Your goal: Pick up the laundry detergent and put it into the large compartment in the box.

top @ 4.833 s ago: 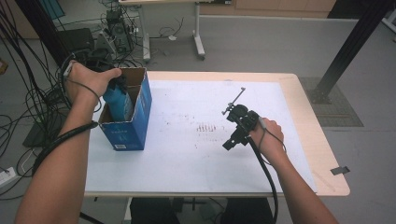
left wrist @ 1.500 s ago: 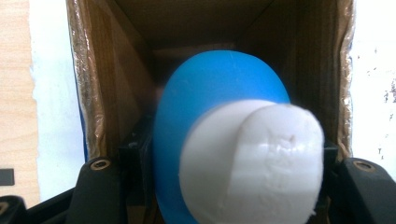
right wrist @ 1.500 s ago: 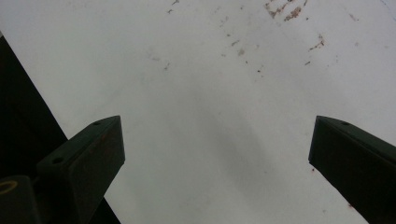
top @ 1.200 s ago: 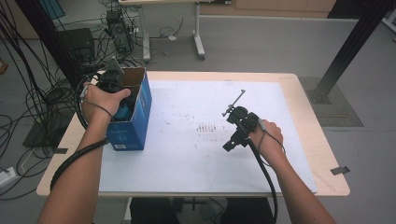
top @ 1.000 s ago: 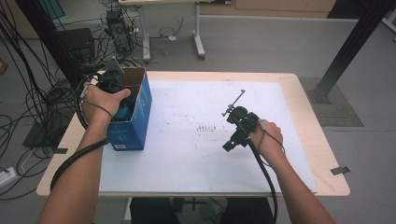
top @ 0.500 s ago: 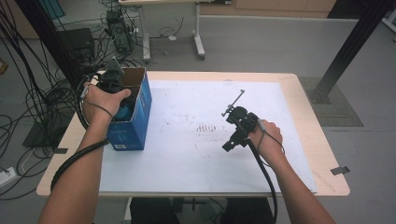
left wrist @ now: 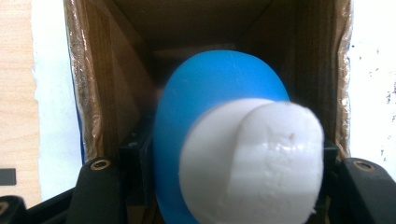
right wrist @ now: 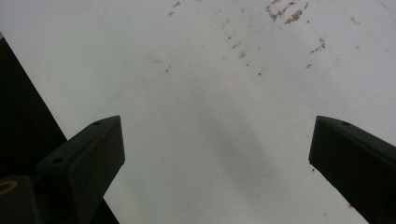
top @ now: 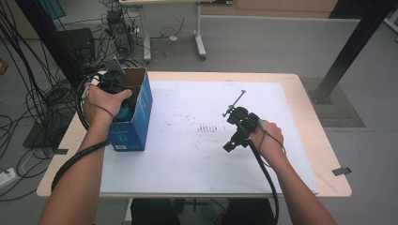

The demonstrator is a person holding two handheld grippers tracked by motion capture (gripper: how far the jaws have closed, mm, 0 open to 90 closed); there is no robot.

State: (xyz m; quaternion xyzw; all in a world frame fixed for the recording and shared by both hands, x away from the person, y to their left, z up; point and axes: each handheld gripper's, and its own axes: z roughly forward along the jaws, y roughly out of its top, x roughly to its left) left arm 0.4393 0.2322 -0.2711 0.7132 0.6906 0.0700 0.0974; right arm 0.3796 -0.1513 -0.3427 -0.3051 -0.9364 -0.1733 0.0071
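Fingers (left wrist: 135,163) of the left gripper (top: 111,80) clenched a blue-and-white bottle (left wrist: 233,140) inside the open box (top: 141,110), right gripper (right wrist: 215,154) idle and spread above the surface (top: 197,154); judged mid-placement, next needing release and straight withdrawal.

The high view is evenly and brightly lit from above; the white table sheet (top: 187,154) shows no glare, and a faint shadow lies under the right gripper (top: 231,144); straight edges bow slightly toward the corners. In the left gripper view the blue-and-white object (left wrist: 233,154) between the jaws is soft with blur, its white end nearly blown out; the box (left wrist: 84,93) beyond is dim inside. In the right gripper view a diffuse grey shadow lies between the jaws; the specks beyond are blurred.
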